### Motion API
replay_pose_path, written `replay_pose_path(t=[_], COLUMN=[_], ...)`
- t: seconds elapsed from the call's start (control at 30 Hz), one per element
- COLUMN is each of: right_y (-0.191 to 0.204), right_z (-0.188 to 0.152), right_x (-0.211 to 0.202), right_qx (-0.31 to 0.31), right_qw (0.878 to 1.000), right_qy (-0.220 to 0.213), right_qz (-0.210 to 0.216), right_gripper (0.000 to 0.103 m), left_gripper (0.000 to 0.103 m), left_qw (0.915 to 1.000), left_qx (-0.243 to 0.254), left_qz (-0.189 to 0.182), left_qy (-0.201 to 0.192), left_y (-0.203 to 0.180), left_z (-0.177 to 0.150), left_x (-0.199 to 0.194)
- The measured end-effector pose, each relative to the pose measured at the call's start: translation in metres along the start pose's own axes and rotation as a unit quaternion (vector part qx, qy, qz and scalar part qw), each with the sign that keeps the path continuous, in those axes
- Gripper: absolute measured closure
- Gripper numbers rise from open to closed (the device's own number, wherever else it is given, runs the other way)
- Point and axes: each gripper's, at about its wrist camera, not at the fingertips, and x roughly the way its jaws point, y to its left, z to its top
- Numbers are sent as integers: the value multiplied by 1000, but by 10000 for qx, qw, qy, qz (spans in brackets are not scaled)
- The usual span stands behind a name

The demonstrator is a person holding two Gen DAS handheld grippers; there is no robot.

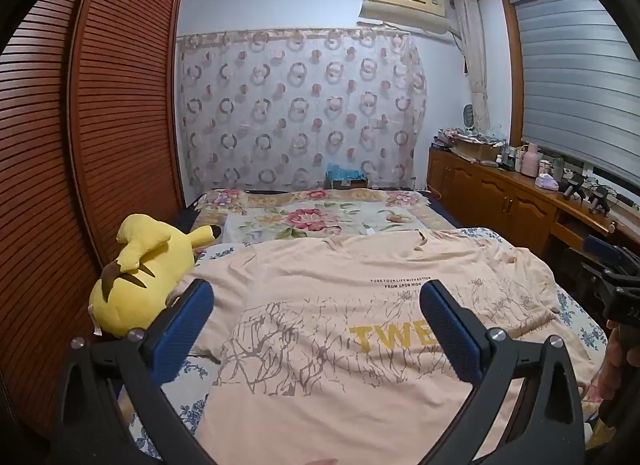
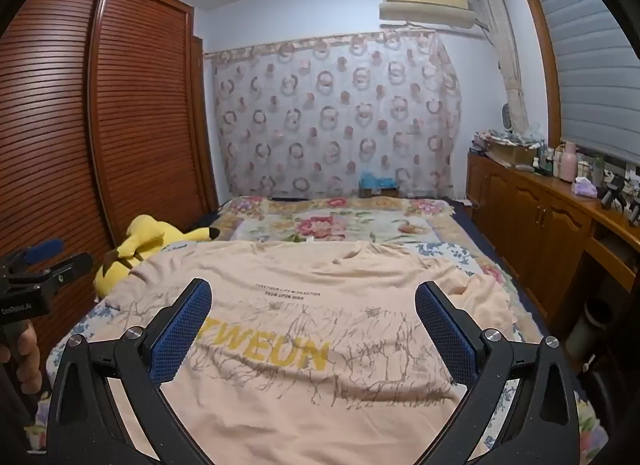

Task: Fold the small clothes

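Setting: a bedroom; a bed (image 1: 328, 213) ran from the cameras toward a far wall hung with a curtain (image 1: 300, 105) printed with rings.
Shirt: a peach T-shirt (image 1: 340, 305) lay spread flat, front up, across the near end of the bed, collar toward the far wall; it bore a yellow word, small dark lettering and a brown branch drawing.
Left gripper: the left gripper (image 1: 316, 329) hung above the shirt's lower left part, tilted a little downward; its blue fingers (image 1: 184, 329) stood spread wide, gripping nothing, the shirt showing between them.
Right gripper: the right gripper (image 2: 312, 329) hung above the shirt's lower right part, likewise tilted; its fingers (image 2: 444, 329) were also spread wide and held nothing.
Hands: part of a hand (image 2: 20, 349) gripped the left gripper's handle, at the edge of the right view.
Plush: a yellow plush (image 1: 140, 277) lay on the bed's left side, just beside the shirt.
Wardrobe: a slatted wardrobe (image 1: 80, 145) stood along the left.
Bench: a wooden bench (image 1: 500, 193) along the right wall carried bottles and clutter.
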Motion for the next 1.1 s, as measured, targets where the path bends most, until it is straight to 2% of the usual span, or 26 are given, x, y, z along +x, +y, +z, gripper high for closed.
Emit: replay_pose_path(t=[1.1], right_y=[0], right_z=[0], right_x=[0], right_qx=[-37], right_qw=[10000], right_qy=[-31], right_qz=[-14], right_gripper=[0], left_gripper=[0], left_qw=[10000], left_qx=[64], left_qz=[16], left_qy=[61], left_y=[7], left_z=[-2], left_x=[2])
